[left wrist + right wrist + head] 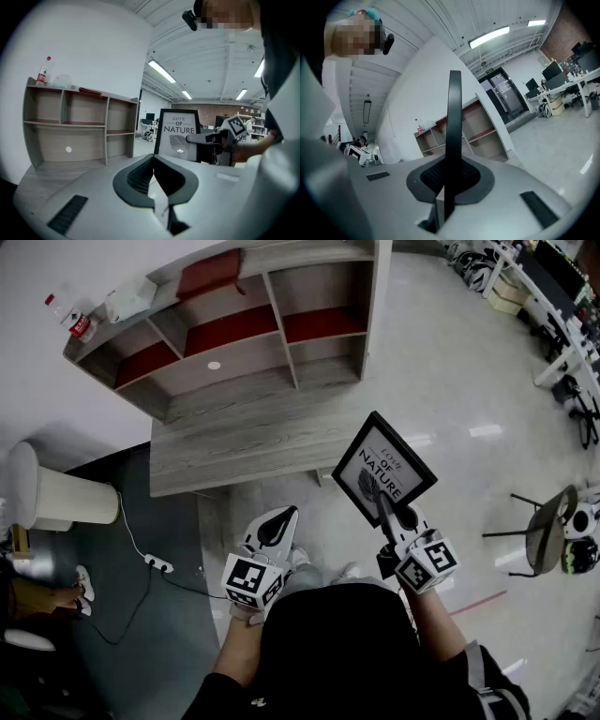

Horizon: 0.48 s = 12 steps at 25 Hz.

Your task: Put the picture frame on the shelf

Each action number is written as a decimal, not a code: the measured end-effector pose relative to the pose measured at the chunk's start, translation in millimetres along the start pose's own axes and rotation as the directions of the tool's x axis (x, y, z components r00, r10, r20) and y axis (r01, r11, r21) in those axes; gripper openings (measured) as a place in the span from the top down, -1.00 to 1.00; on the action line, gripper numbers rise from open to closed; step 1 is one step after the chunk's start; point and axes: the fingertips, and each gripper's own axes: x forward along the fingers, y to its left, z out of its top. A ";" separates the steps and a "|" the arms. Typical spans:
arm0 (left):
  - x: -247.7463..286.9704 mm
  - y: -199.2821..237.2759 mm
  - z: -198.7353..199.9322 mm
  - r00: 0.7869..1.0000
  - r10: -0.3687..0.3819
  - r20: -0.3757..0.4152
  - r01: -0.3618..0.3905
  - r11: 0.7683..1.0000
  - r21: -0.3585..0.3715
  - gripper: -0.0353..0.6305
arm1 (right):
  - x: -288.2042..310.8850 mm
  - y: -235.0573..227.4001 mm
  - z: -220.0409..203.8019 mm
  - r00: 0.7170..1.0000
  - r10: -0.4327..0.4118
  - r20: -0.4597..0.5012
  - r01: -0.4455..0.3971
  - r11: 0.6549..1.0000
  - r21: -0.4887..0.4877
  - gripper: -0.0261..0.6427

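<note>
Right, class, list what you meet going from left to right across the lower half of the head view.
White cylindrical object → white power strip on the floor → left gripper → black picture frame, held in the right gripper → round grey chair.

matt grey wood-grain shelf [246, 418], glossy floor [441, 362].

A grey wooden shelf [234, 343] stands against a white wall [28, 277]. The pale floor [450, 371] shines with reflected strip lights [161, 71]. A dark carpet [169, 634] with a power strip [157, 564] lies at its left. Desks [553, 296] line the far right, with a chair [547, 532] nearer. A brick wall [211, 110] closes the far end.
</note>
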 end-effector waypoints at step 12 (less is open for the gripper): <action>-25.5 44.8 -0.8 0.997 -0.070 0.034 0.071 0.997 -0.025 0.87 | 21.6 40.4 1.3 0.997 -0.075 0.032 0.076 0.997 -0.007 0.90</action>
